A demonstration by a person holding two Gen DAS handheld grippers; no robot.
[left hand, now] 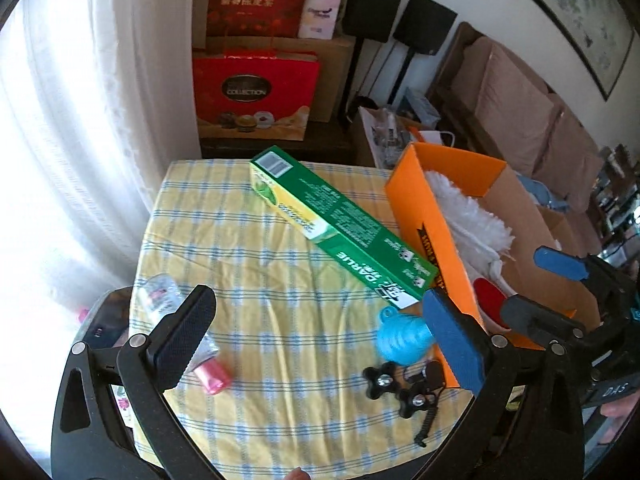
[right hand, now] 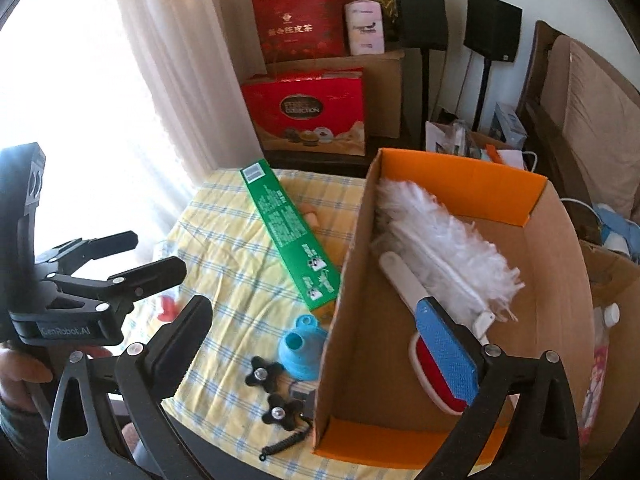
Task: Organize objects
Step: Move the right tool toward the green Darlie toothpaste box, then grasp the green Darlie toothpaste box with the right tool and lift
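Note:
On the yellow checked tablecloth (left hand: 248,248) a long green toothpaste box (left hand: 340,232) (right hand: 288,236) lies slantwise. Nearer are a blue funnel (left hand: 400,338) (right hand: 300,352), two black star knobs (left hand: 382,378) (right hand: 264,372) and a coiled black cord (right hand: 288,440). By my left gripper's black finger lies a clear tube with a pink cap (left hand: 180,320). The orange-lined cardboard box (left hand: 424,216) (right hand: 460,176) holds a white feather duster (right hand: 440,252) and a red lint brush (right hand: 436,376). My left gripper (left hand: 320,340) (right hand: 140,256) hovers open over the cloth. My right gripper (right hand: 312,348) (left hand: 548,290) is open and empty, straddling the box's left wall.
Red gift bags (right hand: 308,108) and a brown carton stand behind the table beside two black speakers (right hand: 492,28). A white curtain (left hand: 80,140) hangs at the left. A sofa (left hand: 520,112) and another cardboard box (right hand: 612,280) with a bottle lie to the right.

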